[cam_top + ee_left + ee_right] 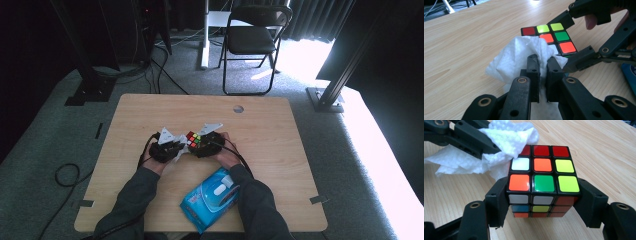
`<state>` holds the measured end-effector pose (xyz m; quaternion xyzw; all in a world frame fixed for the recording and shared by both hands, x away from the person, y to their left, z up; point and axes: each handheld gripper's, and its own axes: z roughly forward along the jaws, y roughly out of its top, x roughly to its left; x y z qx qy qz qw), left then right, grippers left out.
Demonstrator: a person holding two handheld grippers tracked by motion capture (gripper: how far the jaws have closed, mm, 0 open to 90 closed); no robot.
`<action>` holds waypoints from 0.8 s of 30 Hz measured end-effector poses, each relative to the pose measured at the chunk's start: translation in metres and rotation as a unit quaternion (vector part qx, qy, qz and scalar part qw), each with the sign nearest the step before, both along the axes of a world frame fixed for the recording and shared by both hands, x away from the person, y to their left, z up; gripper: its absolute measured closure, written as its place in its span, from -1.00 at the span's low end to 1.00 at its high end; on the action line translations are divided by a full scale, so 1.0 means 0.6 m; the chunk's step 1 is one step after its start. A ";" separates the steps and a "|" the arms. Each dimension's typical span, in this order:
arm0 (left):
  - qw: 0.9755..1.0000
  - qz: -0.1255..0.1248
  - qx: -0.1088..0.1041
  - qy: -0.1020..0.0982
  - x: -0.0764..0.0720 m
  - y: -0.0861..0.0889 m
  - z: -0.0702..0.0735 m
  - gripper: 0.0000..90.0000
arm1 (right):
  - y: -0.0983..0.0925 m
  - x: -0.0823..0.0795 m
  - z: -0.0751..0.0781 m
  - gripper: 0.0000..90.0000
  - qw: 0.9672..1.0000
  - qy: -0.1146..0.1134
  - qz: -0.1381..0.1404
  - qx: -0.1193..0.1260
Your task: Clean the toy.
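Risk first: cube (543,182) could twist or pop out of right gripper (544,202), since the jaws pinch only the two lower side faces and a sideways wipe from the left would push across that grip. Wipe (520,56) could also slip free of left gripper (542,75), pinched by just a fold, with loose tissue bunched ahead of the tips; may snag on a cube edge or a jaw of the other gripper. Hard pressing likely to turn a layer rather than clean. State: left jaws nearly together, clamped on the white wipe; right jaws apart by the cube's width, clamped on the cube. Place: cube mid-table (150,110), slightly near side, between both hands, wipe touching its top-left corner. Look: scrambled puzzle cube, black frame, glossy stickers, top face red row far, then white, orange, yellow-green, then orange, green, yellow-green; no visible dirt. Blue wipe pack (212,197) near edge, well apart.
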<state>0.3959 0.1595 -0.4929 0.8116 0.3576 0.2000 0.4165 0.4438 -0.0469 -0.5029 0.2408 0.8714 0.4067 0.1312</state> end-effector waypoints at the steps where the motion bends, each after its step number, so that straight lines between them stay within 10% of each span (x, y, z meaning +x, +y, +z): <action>1: 1.000 0.000 0.002 0.000 0.000 0.000 -0.001 0.86 | 0.000 0.000 0.000 -0.24 1.000 0.000 -0.001 0.000; 24: 1.000 -0.008 0.022 0.017 0.001 -0.008 -0.022 0.86 | -0.004 0.002 0.002 -0.23 1.000 0.001 -0.004 0.014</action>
